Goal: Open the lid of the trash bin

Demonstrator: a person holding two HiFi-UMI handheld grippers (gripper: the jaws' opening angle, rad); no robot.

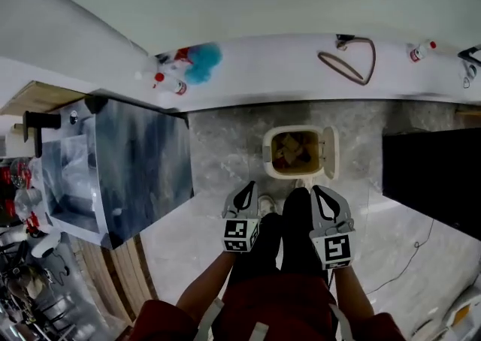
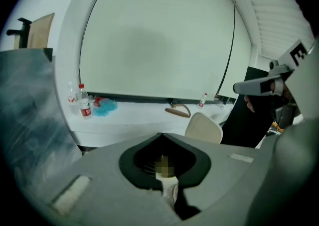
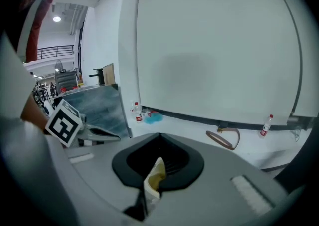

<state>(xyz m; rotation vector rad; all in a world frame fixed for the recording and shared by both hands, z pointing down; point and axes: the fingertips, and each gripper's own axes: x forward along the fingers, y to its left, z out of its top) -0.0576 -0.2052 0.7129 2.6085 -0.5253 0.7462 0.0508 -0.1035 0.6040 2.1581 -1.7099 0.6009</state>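
Note:
A small cream trash bin (image 1: 271, 153) stands on the grey floor just ahead of my feet. Its lid (image 1: 329, 153) is swung up on the right side, and brownish rubbish shows inside. In the left gripper view that lid (image 2: 204, 127) rises beyond the jaws. My left gripper (image 1: 243, 195) and right gripper (image 1: 324, 198) hang side by side a little short of the bin, above my knees. Both are shut and empty, jaws meeting at a point. The left gripper (image 2: 162, 135) and right gripper (image 3: 159, 134) look towards the white wall. Part of the bin (image 3: 154, 177) shows under the right jaws.
A white ledge (image 1: 285, 76) along the wall carries bottles (image 1: 171, 82), a blue duster (image 1: 201, 61) and a brown strap loop (image 1: 349, 61). A grey marbled cabinet (image 1: 128, 167) stands on the left, a black block (image 1: 432, 174) on the right. A thin cable (image 1: 406, 261) lies on the floor.

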